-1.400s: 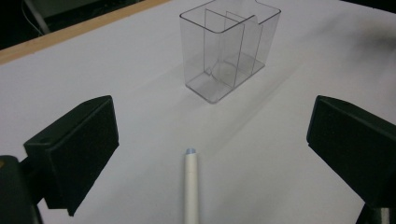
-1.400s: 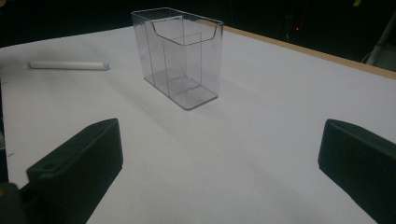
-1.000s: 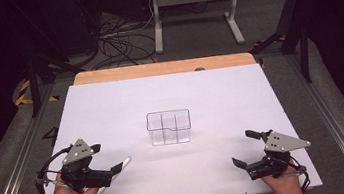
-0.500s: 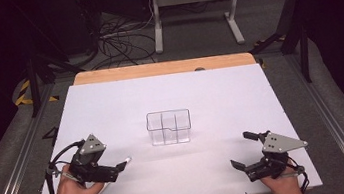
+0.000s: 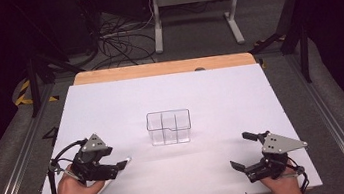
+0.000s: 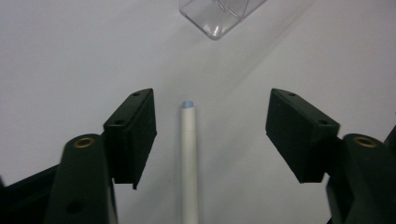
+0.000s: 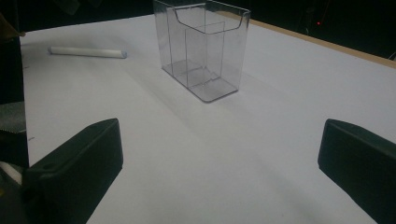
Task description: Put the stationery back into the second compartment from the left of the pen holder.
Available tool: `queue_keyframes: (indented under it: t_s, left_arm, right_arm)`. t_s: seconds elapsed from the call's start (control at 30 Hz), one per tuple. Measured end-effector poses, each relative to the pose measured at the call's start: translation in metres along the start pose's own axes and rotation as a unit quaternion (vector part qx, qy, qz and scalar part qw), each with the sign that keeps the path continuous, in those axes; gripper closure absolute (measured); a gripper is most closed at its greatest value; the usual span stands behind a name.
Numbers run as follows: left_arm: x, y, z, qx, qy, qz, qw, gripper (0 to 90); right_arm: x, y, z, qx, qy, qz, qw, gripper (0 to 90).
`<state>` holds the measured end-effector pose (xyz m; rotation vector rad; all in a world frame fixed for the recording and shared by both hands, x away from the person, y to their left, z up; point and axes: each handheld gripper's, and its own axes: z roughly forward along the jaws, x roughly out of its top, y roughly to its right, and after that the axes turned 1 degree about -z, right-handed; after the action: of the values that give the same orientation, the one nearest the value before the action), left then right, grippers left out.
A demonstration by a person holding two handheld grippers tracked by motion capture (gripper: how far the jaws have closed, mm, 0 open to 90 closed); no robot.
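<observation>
A white pen (image 6: 189,158) with a pale blue tip lies on the white table, pointing at a clear plastic box (image 6: 219,14) with compartments. My left gripper (image 6: 210,135) is open, one jaw on each side of the pen and neither touching it. In the high view the left gripper (image 5: 117,168) is at the front left, the pen's tip (image 5: 126,160) pokes out beyond it, and the box (image 5: 169,126) stands mid-table. My right gripper (image 5: 240,151) is open at the front right, holding nothing. In its view the gripper (image 7: 224,158) faces the box (image 7: 203,46), with the pen (image 7: 86,51) farther off.
A white sheet (image 5: 240,93) covers the table, with a wooden strip (image 5: 156,69) at the far edge. Cables (image 5: 117,43) and a stand's legs (image 5: 194,13) lie on the dark floor beyond it.
My left gripper has moved a little forward and to the right along the pen. The right gripper has shifted slightly. The pen and the box have stayed in place.
</observation>
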<state>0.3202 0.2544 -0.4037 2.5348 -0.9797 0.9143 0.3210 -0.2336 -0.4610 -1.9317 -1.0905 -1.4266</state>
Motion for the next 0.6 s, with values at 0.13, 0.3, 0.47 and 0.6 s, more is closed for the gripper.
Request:
queue_keyframes:
  t_s: [0.13, 0.3, 0.47, 0.6]
  left_arm:
    - [0.001, -0.001, 0.008, -0.002, -0.030, 0.009, 0.9995, 44.2]
    - [0.003, -0.004, 0.015, 0.001, -0.053, 0.008, 0.9986, 50.8]
    - [0.003, -0.006, 0.024, 0.005, -0.080, 0.009, 0.9967, 53.9]
    - [0.003, -0.008, 0.031, 0.005, -0.101, 0.009, 0.9948, 55.6]
  right_arm:
    - [0.000, 0.000, 0.000, 0.001, 0.000, 0.000, 1.0000, 0.5]
    - [0.000, 0.000, 0.001, 0.001, -0.003, -0.001, 1.0000, 0.5]
    - [0.000, 0.000, 0.000, 0.002, -0.003, -0.001, 1.0000, 0.5]
    - [0.000, 0.000, 0.000, 0.004, -0.003, -0.002, 1.0000, 0.6]
